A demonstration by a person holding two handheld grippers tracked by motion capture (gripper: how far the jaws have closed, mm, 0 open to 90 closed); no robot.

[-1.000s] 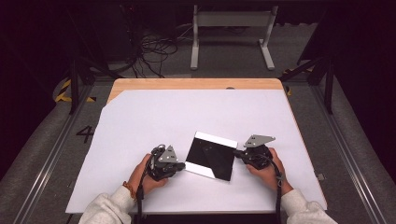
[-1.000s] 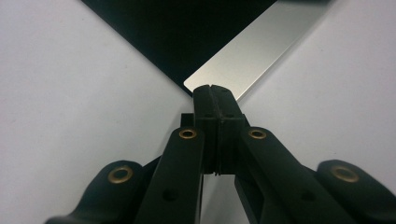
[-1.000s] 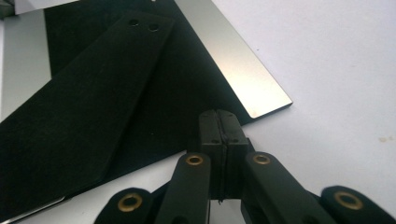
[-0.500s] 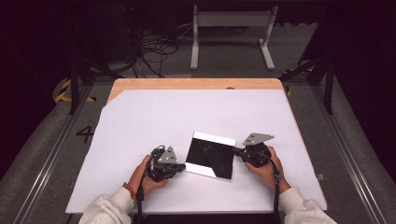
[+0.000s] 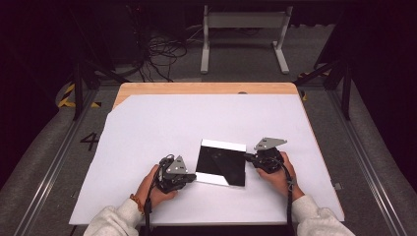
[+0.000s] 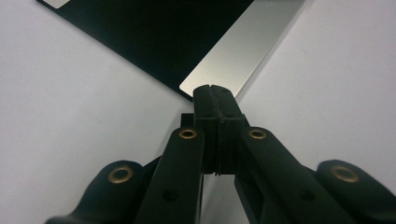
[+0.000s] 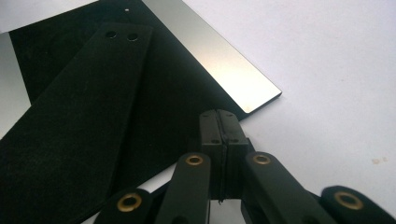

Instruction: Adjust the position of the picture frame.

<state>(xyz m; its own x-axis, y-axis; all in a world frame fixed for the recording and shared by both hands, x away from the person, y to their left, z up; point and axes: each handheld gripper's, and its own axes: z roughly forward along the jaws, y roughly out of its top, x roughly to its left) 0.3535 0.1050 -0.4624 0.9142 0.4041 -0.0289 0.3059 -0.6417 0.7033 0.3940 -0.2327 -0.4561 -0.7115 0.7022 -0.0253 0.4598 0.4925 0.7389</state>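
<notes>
A: Where is the panel (image 5: 221, 162) from the tools?
B: It lies flat on the counter (image 5: 162, 123), between them. Left tool (image 6: 211, 88) pinches its near corner; right tool (image 7: 219, 113), jaws together, grips its edge.

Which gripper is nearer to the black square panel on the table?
Left, slightly. The left gripper has its shut tips at the corner of the black panel. The right gripper sits by its opposite edge, about as close.
</notes>
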